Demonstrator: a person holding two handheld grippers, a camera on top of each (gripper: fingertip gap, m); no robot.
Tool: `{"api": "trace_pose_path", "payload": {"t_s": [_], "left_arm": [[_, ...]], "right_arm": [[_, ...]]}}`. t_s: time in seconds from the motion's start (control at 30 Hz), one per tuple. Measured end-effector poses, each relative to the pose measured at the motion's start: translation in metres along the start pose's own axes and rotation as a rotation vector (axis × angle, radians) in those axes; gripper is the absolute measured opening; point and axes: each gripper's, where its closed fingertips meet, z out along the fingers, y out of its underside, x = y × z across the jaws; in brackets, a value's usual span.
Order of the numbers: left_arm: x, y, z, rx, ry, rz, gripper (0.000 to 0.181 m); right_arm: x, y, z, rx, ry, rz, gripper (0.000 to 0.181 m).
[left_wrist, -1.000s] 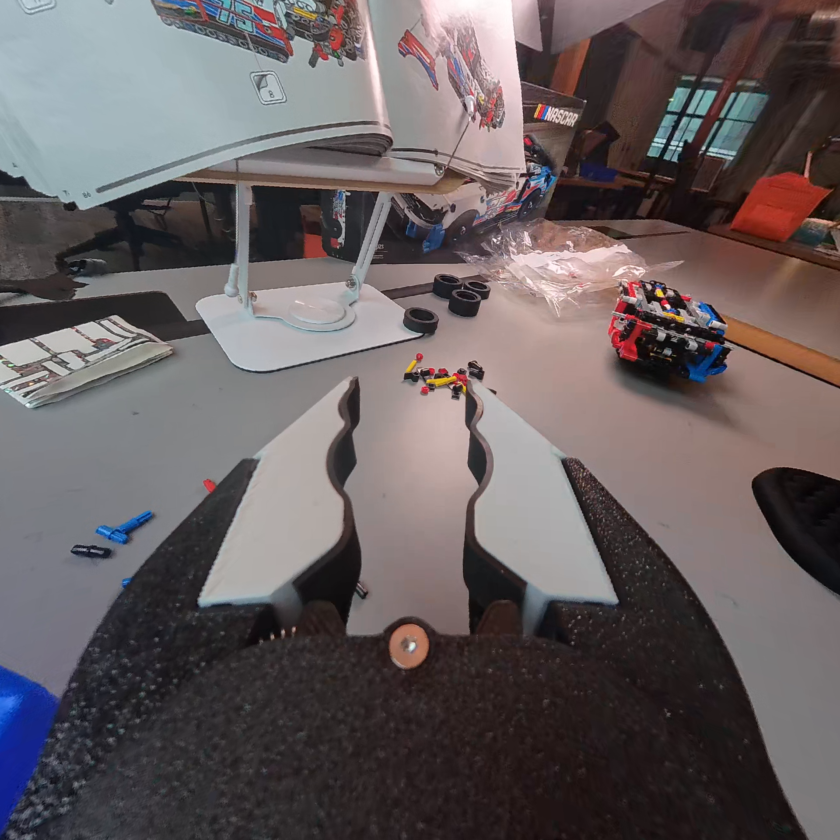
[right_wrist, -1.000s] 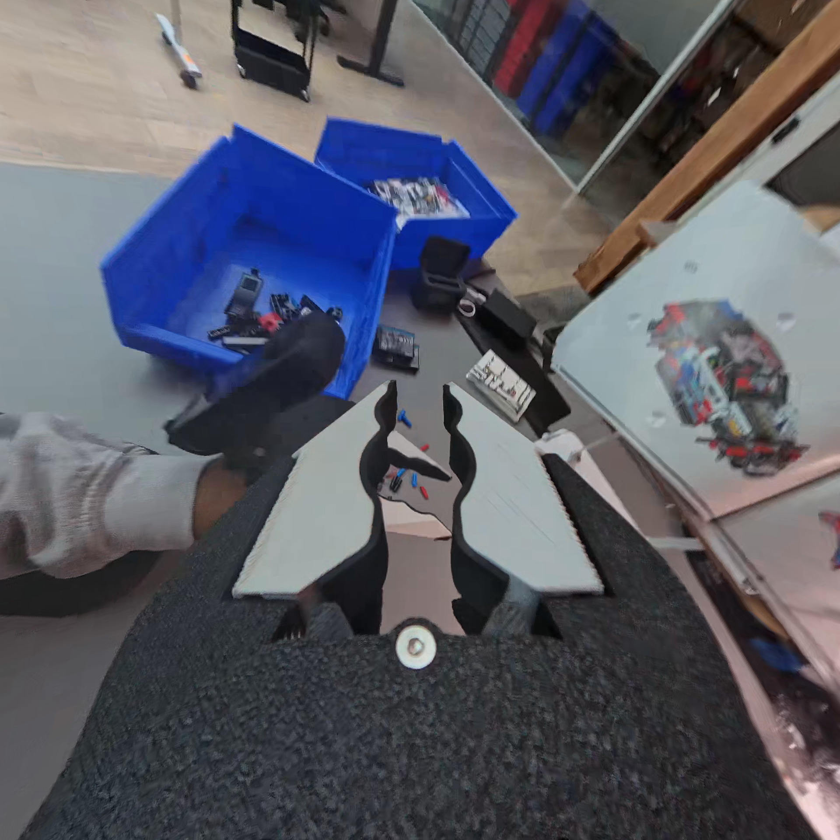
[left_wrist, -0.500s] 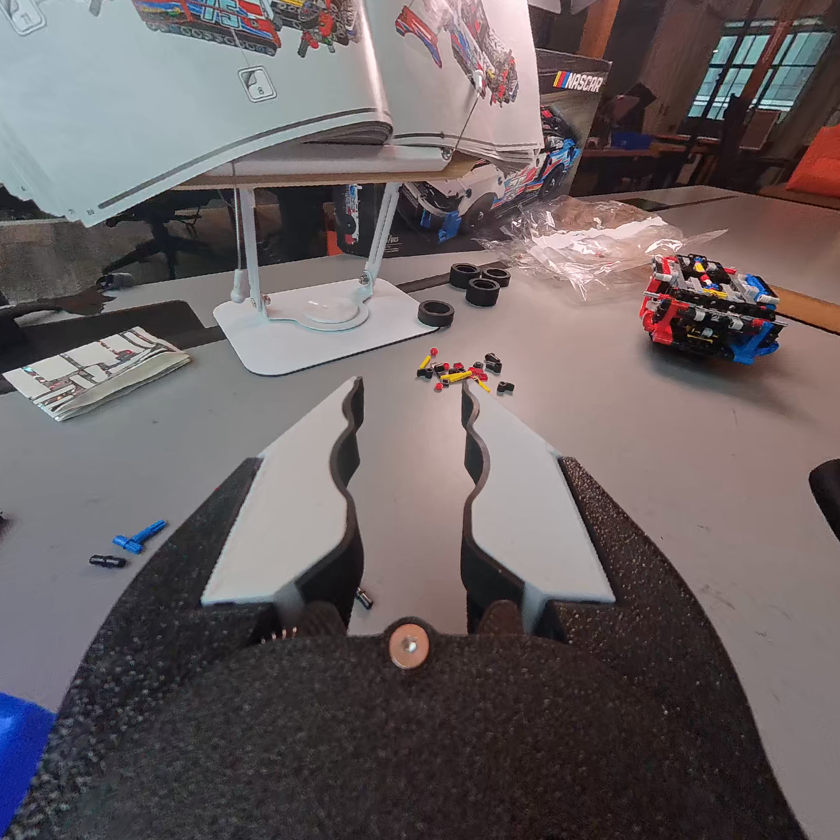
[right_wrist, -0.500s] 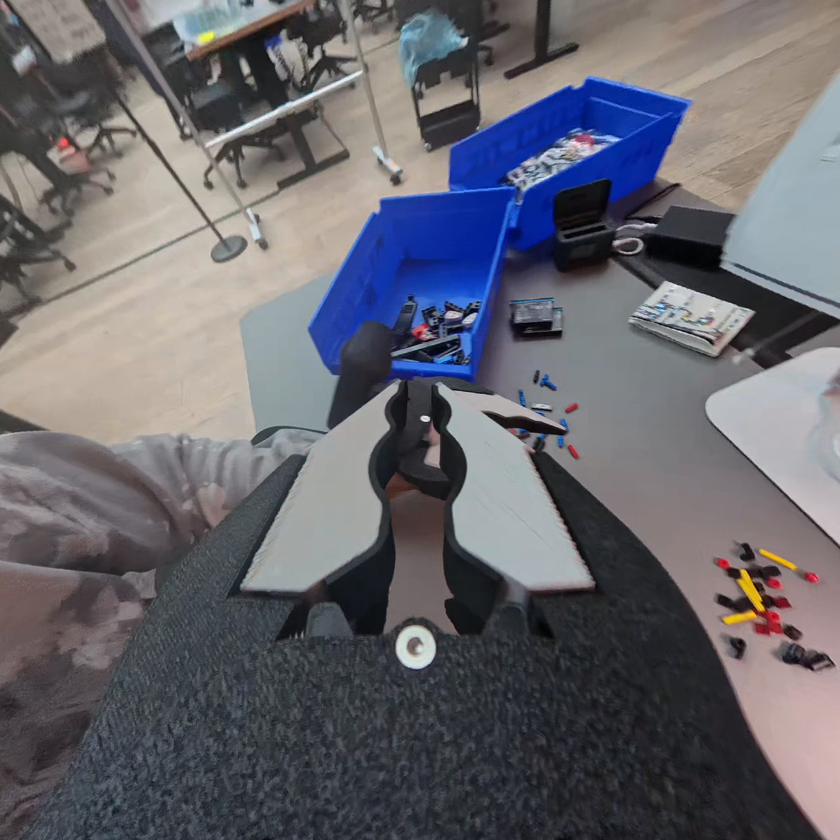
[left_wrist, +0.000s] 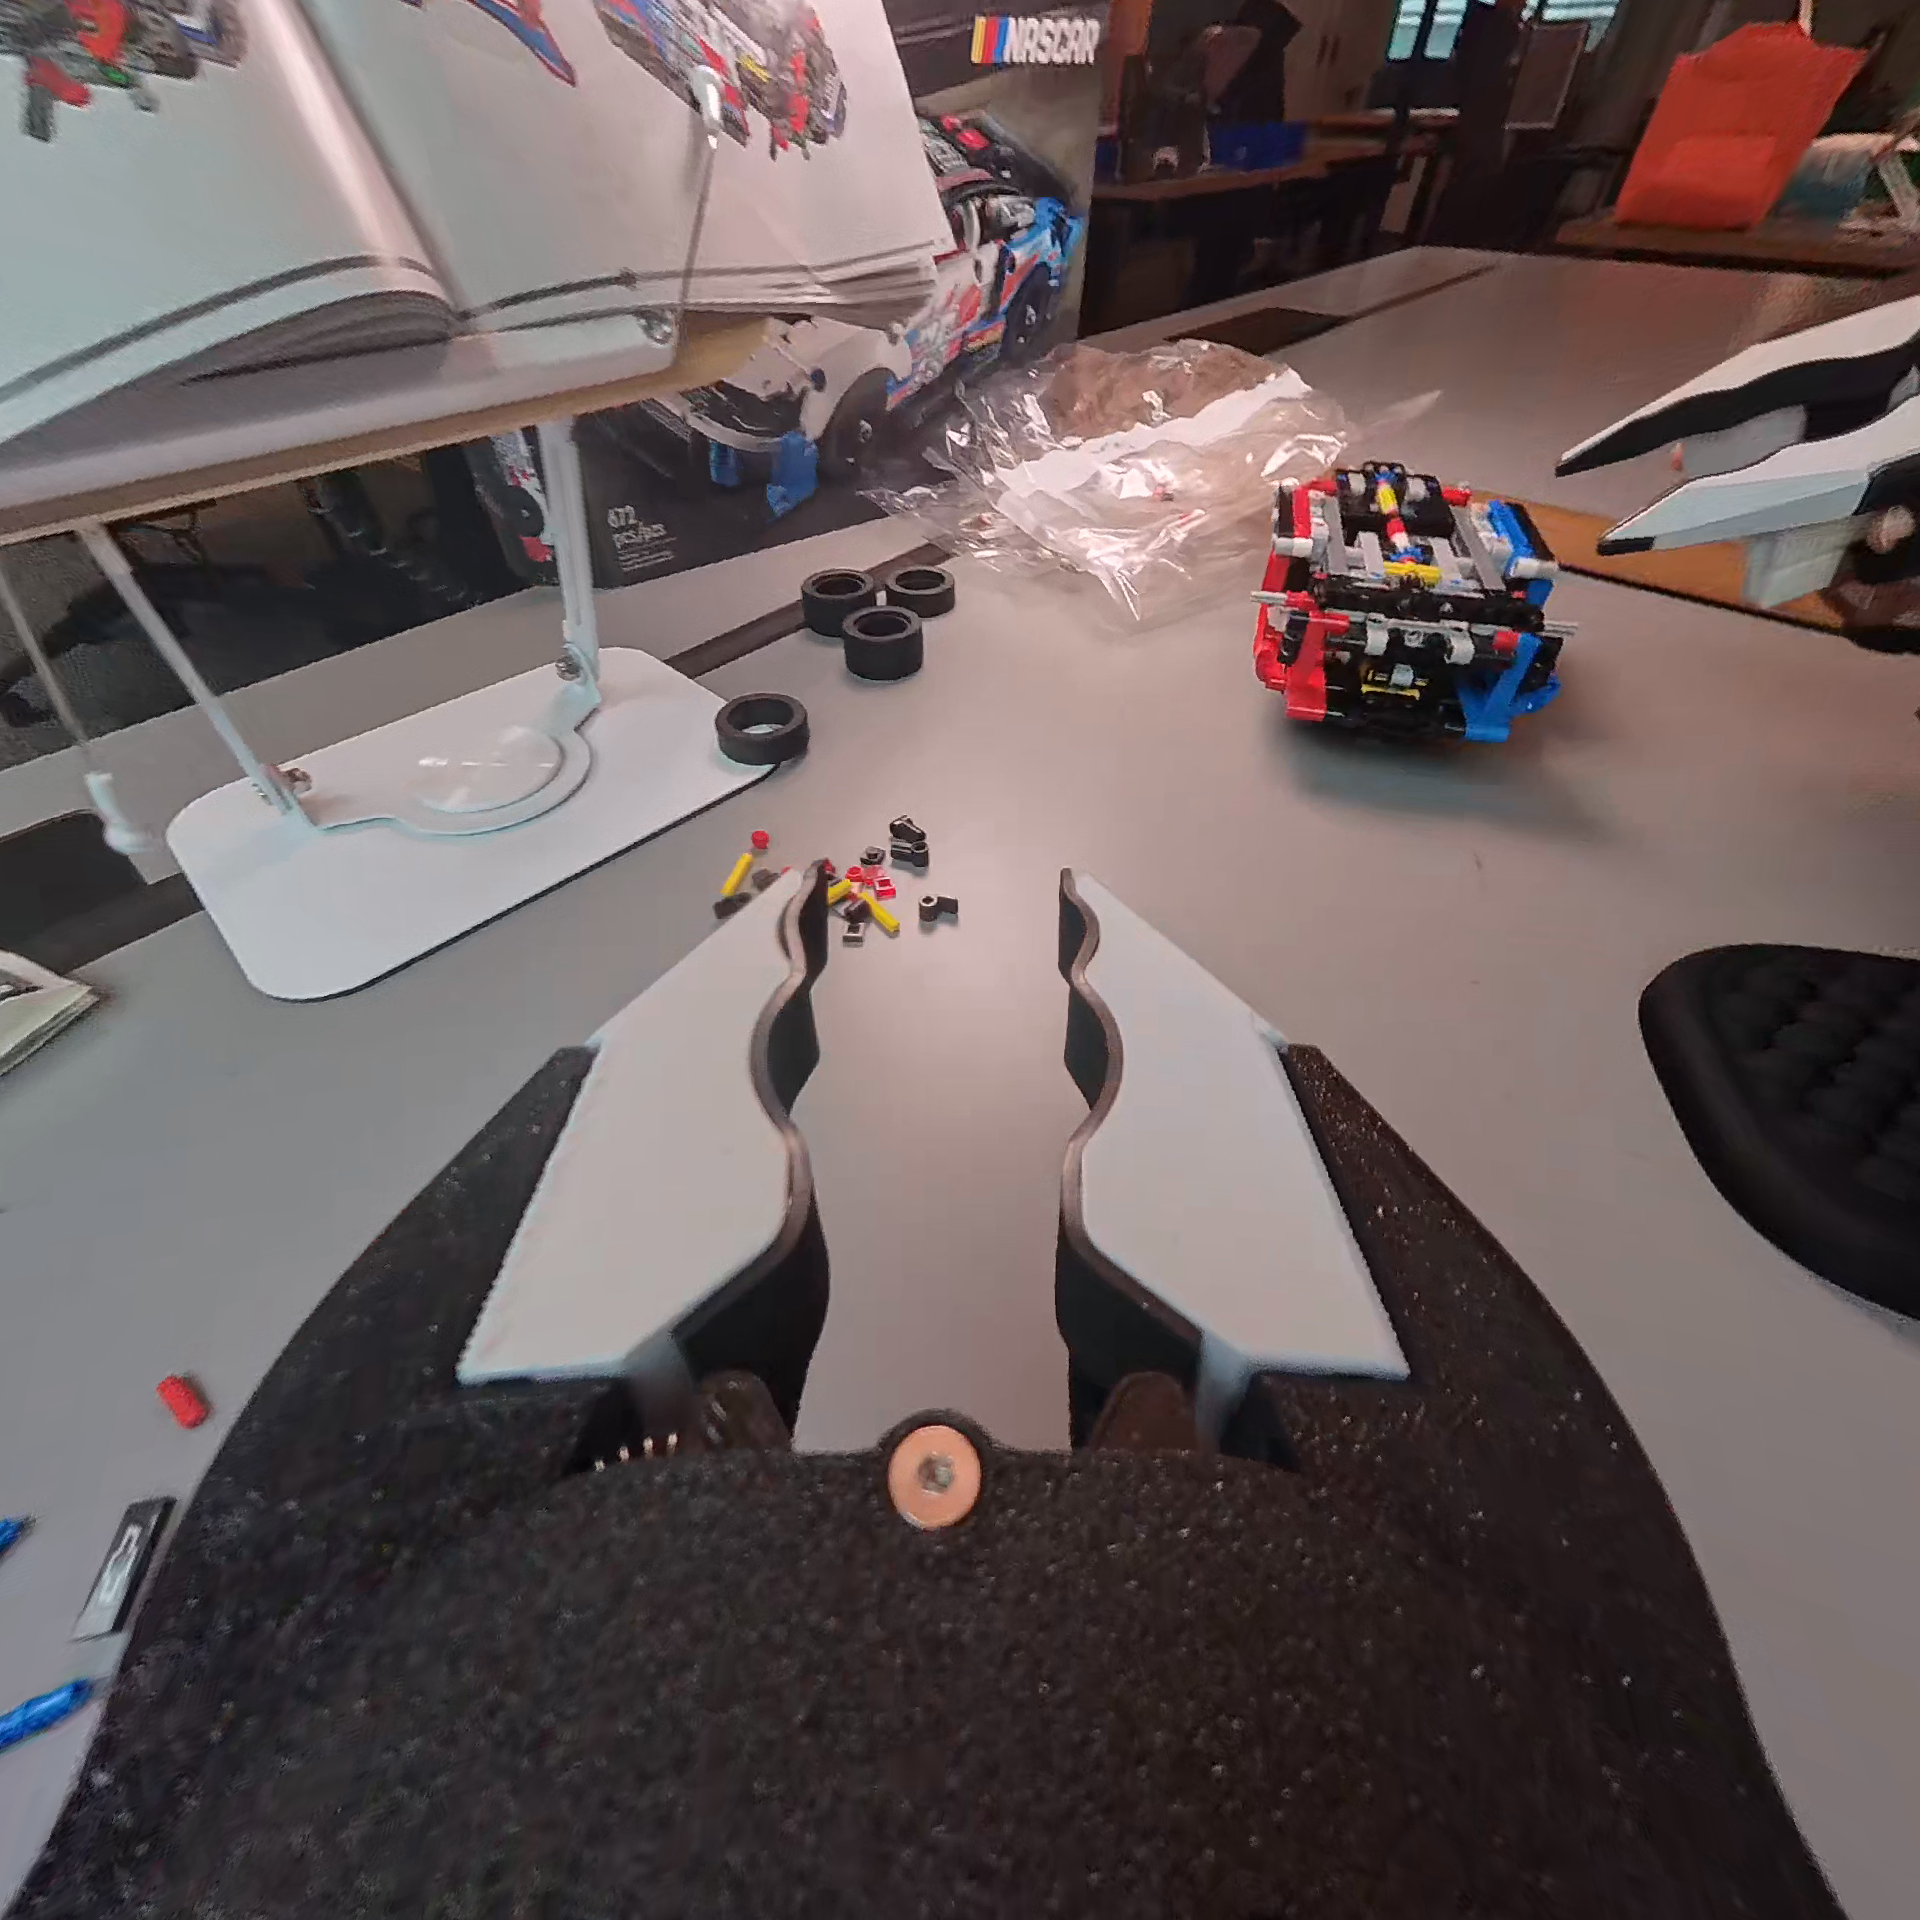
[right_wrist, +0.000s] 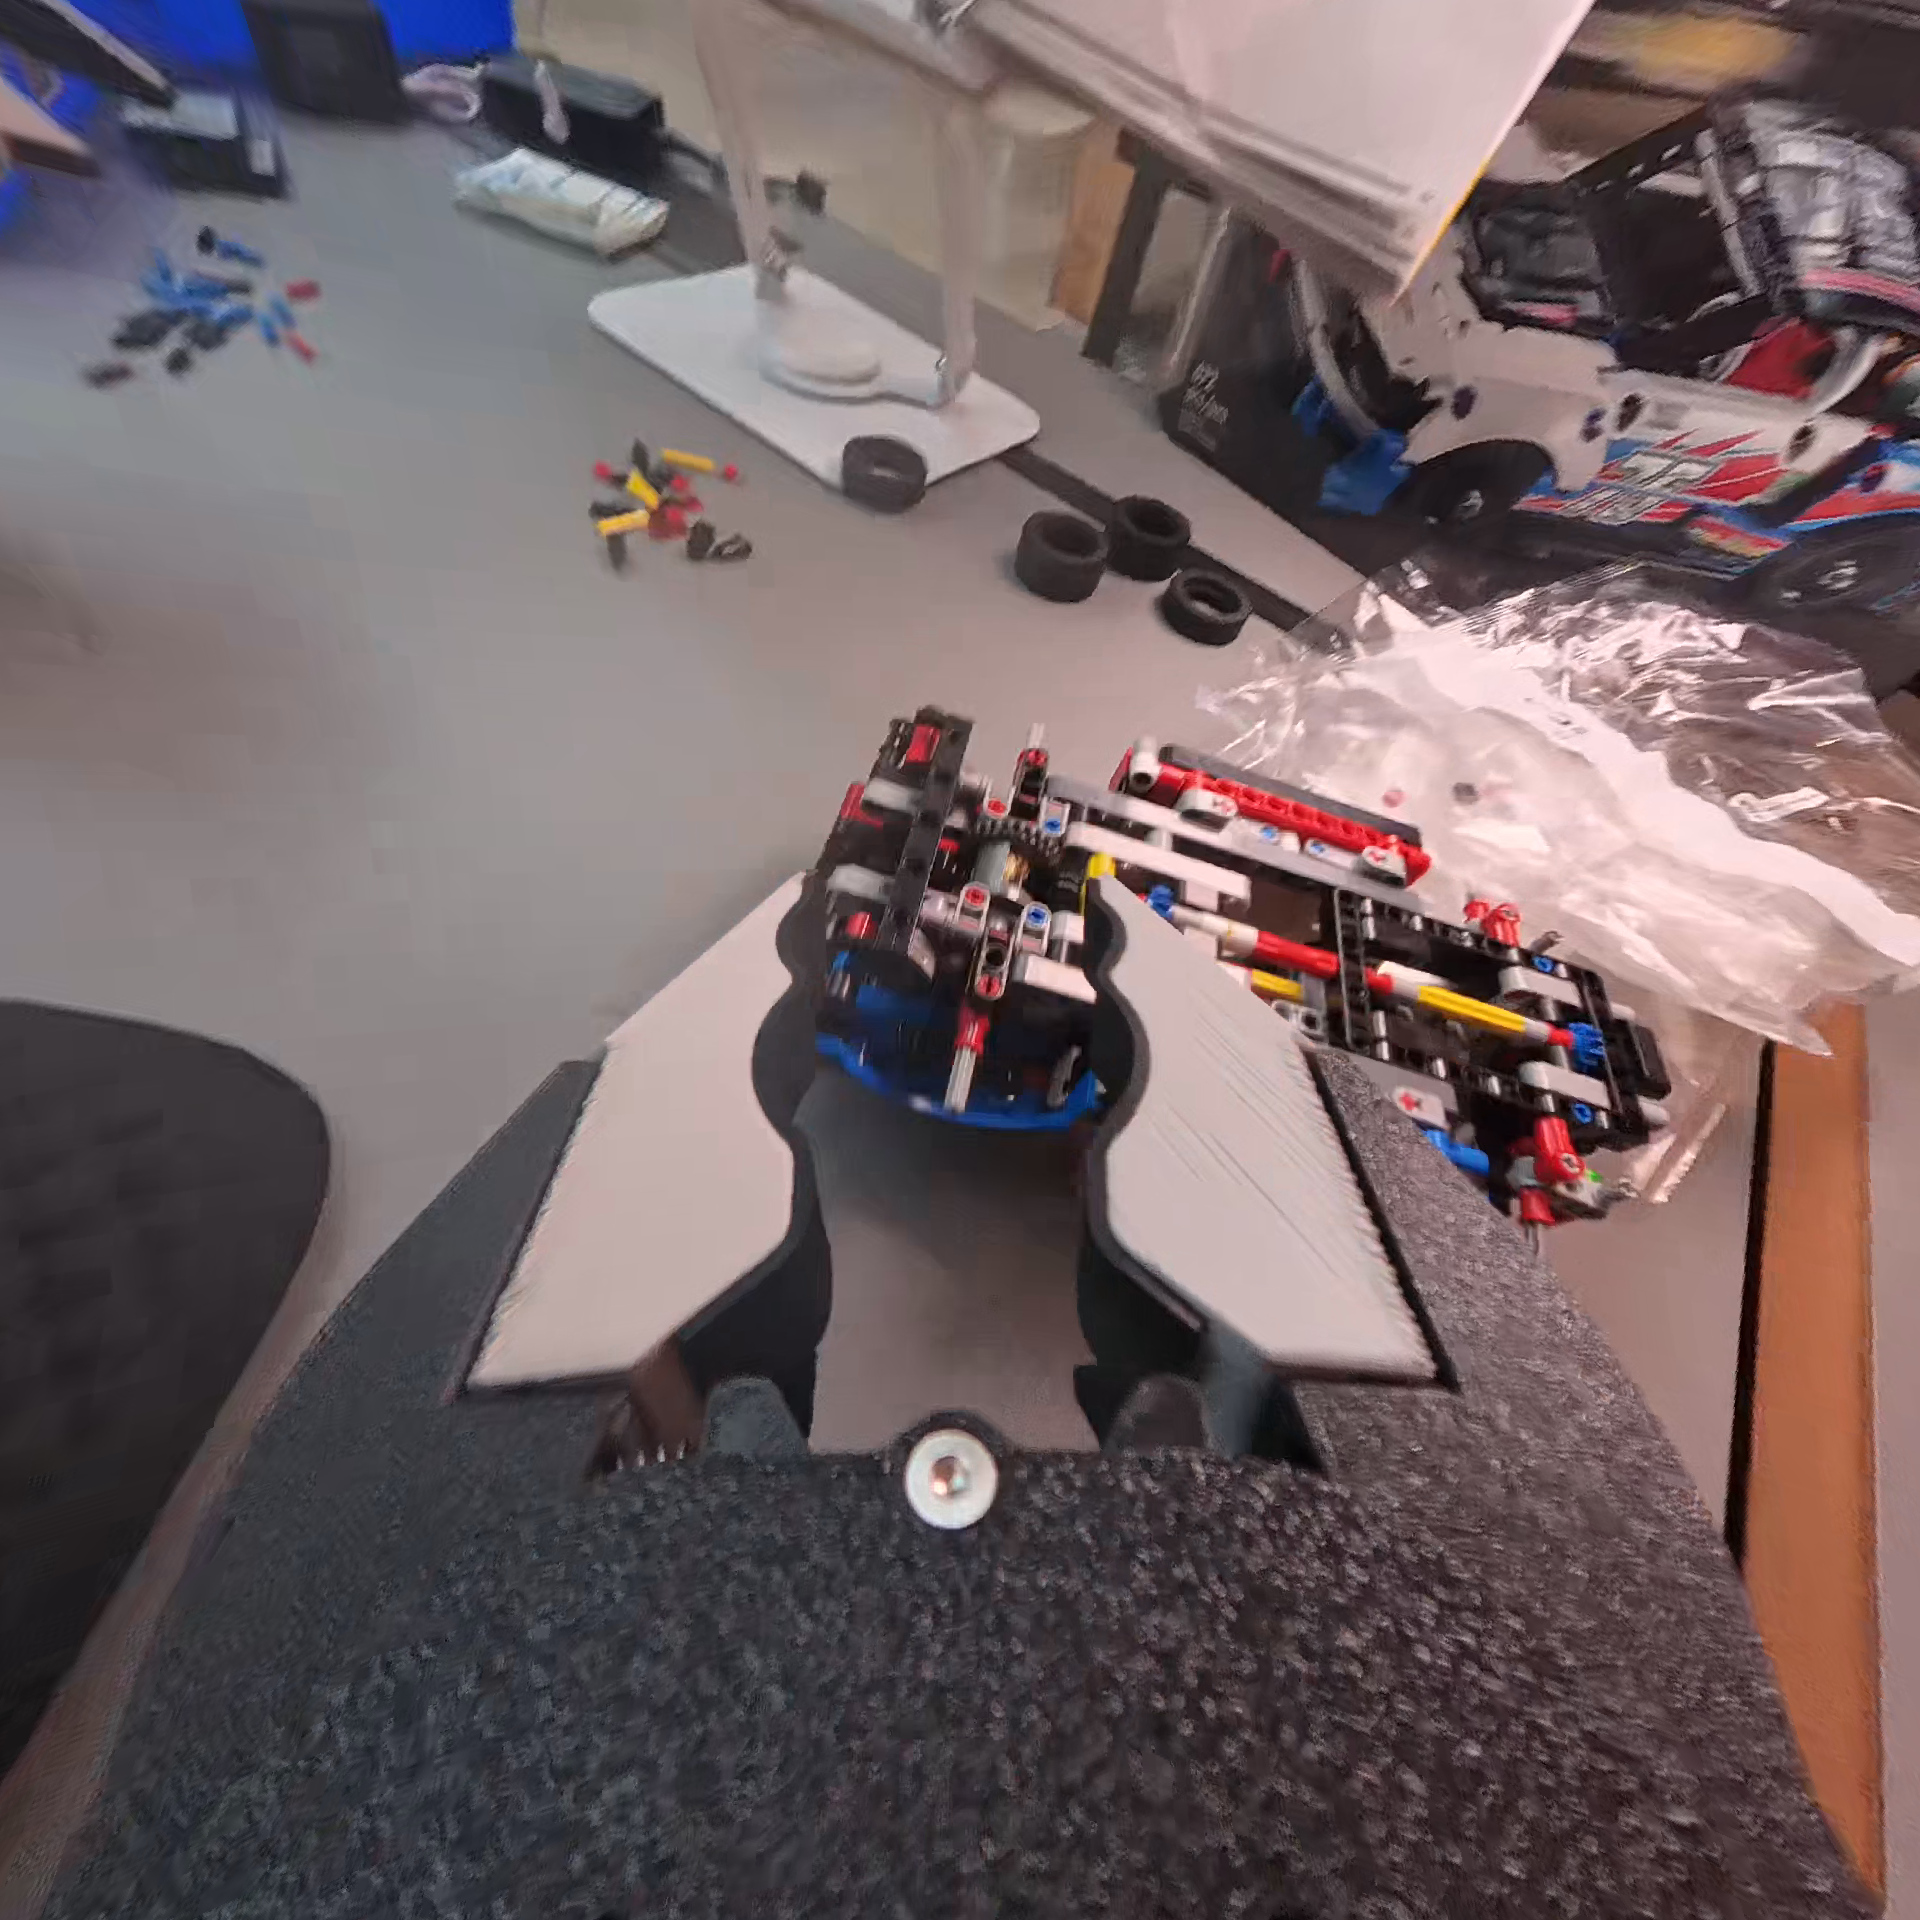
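A brick-built car chassis (left_wrist: 1403, 613) in red, black and blue stands on the grey table (left_wrist: 1143, 831) at the right. In the right wrist view the chassis (right_wrist: 1351, 935) lies just ahead, its near end between my fingers. My right gripper (right_wrist: 948, 899) is open and hovers over that end; I cannot tell if it touches. It also shows in the left wrist view (left_wrist: 1756, 457), above and right of the chassis. My left gripper (left_wrist: 943, 894) is open and empty, low over the table, its left fingertip beside a small pile of loose pieces (left_wrist: 862, 883).
Several black tyres (left_wrist: 878, 613) lie near the white base of a book stand (left_wrist: 447, 831) holding an open booklet. A crumpled plastic bag (left_wrist: 1132, 468) and a car-printed box (left_wrist: 935, 260) sit behind. A black pad (left_wrist: 1808, 1101) lies at the right. A wooden strip (right_wrist: 1808, 1351) runs beside the chassis. Across from one pair of fingers to the other is roughly 30 centimeters.
My right gripper has swung from the blue bins at the left across to the chassis and opened wider. My left gripper has opened wider and moved right, nearer the loose pieces.
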Motion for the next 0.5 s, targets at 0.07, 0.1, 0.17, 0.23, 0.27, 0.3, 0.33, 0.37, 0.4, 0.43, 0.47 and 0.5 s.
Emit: {"api": "trace_pose_path", "payload": {"t_s": [0.07,0.1,0.17,0.23,0.27,0.3,0.33,0.37,0.4,0.43,0.47,0.5], "left_arm": [[0.012,0.005,0.012,-0.048,0.051,0.02,0.043],[0.019,0.006,0.017,-0.064,0.082,0.026,0.044],[0.032,0.005,0.024,-0.079,0.139,0.046,0.045],[0.044,0.0,0.026,-0.08,0.191,0.071,0.045],[0.049,-0.001,0.024,-0.082,0.216,0.084,0.045],[0.053,-0.002,0.022,-0.086,0.236,0.099,0.045],[0.056,-0.001,0.02,-0.094,0.253,0.117,0.045],[0.058,0.001,0.017,-0.106,0.267,0.135,0.045],[0.059,0.004,0.014,-0.118,0.275,0.153,0.045],[0.059,0.007,0.011,-0.126,0.282,0.165,0.045],[0.06,0.01,0.008,-0.132,0.29,0.171,0.045],[0.06,0.013,0.004,-0.137,0.296,0.176,0.045]], "right_arm": [[-0.015,0.013,0.001,-0.058,-0.051,-0.058,0.051],[-0.02,0.022,0.01,-0.112,-0.037,-0.068,0.049],[-0.018,0.031,0.028,-0.165,0.081,-0.108,0.044],[-0.021,0.03,0.038,-0.161,0.146,-0.087,0.033],[-0.024,0.029,0.042,-0.162,0.156,-0.083,0.025],[-0.024,0.029,0.045,-0.164,0.193,-0.101,0.024],[-0.023,0.03,0.047,-0.181,0.218,-0.139,0.02],[-0.025,0.031,0.048,-0.202,0.217,-0.16,0.019],[-0.027,0.031,0.049,-0.216,0.21,-0.151,0.019],[-0.029,0.03,0.049,-0.218,0.193,-0.137,0.018],[-0.032,0.028,0.048,-0.208,0.176,-0.123,0.018],[-0.037,0.024,0.047,-0.196,0.153,-0.115,0.018]]}}
